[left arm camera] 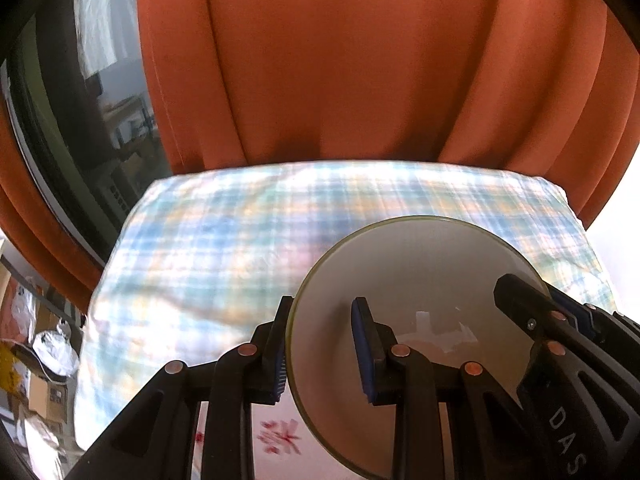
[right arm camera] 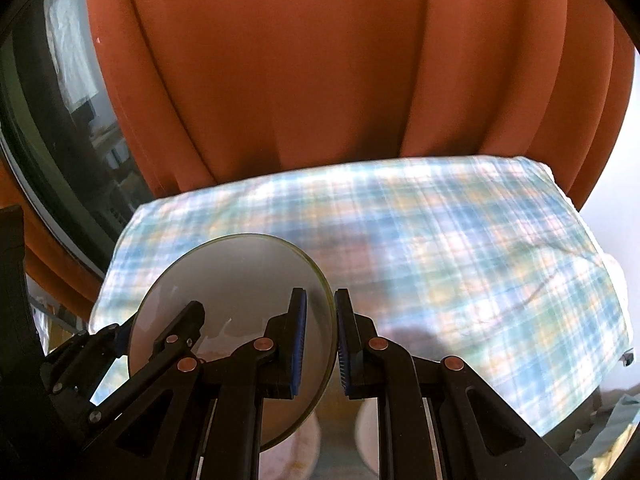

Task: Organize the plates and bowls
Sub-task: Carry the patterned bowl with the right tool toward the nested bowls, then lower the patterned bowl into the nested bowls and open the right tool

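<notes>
Left wrist view:
- Left gripper [left arm camera: 324,350]: black, blue pads, clamped on the left rim of the plate, one finger outside, one on the face.
- Plate [left arm camera: 420,276]: round, translucent grey with a yellowish edge, held off the surface and tilted, between the two grippers.
- Right gripper [left arm camera: 538,312]: enters from the right and pinches the plate's right rim.
- Plaid cloth [left arm camera: 224,240]: blue, white and orange checks, ahead of and below the left gripper, blurred.
- Orange curtain [left arm camera: 340,60]: hangs in folds beyond the cloth.
- Window [left arm camera: 100,100]: dark glass, far left of the gripper.
- Floral cloth [left arm camera: 280,436]: pink blossoms on white, under the gripper.

Right wrist view:
- Right gripper [right arm camera: 334,344]: closed on the plate's [right arm camera: 236,276] right edge; the rim runs between its blue pads.
- Left gripper [right arm camera: 158,326]: to the left, gripping the opposite rim, its upper finger lying on the plate's face.
- Plaid cloth [right arm camera: 460,248]: ahead and right of the gripper.
- Orange curtain [right arm camera: 320,60]: behind the cloth.
- Pale rounded shapes below the gripper: too blurred to tell.
</notes>
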`<state>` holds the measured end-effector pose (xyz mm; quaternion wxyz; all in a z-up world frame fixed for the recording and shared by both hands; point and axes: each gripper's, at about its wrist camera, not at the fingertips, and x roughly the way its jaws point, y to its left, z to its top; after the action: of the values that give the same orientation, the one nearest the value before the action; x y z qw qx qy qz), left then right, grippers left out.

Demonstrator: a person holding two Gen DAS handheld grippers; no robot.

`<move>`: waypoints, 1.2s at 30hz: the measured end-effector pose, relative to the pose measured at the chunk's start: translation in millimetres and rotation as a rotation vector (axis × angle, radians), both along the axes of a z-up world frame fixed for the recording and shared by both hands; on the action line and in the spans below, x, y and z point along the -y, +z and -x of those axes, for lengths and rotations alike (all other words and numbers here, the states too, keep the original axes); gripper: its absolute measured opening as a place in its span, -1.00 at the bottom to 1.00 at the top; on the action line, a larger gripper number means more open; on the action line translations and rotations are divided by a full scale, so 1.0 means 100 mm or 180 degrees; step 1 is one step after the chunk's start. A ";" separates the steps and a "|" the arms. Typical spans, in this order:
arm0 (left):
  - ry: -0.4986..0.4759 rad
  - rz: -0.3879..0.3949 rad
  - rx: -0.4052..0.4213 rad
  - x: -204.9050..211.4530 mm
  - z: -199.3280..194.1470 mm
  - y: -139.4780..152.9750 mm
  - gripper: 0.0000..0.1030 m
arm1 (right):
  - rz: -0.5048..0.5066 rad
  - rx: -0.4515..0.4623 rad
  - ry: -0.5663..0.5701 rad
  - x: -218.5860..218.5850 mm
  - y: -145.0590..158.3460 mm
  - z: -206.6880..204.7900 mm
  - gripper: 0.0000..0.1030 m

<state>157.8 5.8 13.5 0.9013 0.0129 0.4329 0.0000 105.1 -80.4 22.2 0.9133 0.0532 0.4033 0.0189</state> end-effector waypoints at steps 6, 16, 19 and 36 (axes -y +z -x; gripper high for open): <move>0.0030 -0.0041 -0.0024 0.37 0.12 -0.13 -0.49 | 0.0035 -0.0015 0.0058 0.41 -0.11 0.13 -0.66; 0.0083 -0.0068 -0.0076 0.89 0.31 -0.33 -0.49 | 0.0031 -0.0029 0.0159 0.99 -0.32 0.28 -0.66; 0.0110 -0.0074 -0.0118 1.00 0.36 -0.41 -0.49 | 0.0044 -0.0047 0.0197 1.10 -0.38 0.31 -0.66; 0.0422 -0.0138 -0.0426 1.08 0.55 -0.77 -0.49 | -0.0047 -0.0420 0.0580 1.26 -0.83 0.35 -0.66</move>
<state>102.6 -102.7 -63.8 0.8679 0.0037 0.4920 0.0681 70.6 -206.1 -60.5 0.8789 0.0242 0.4655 0.1013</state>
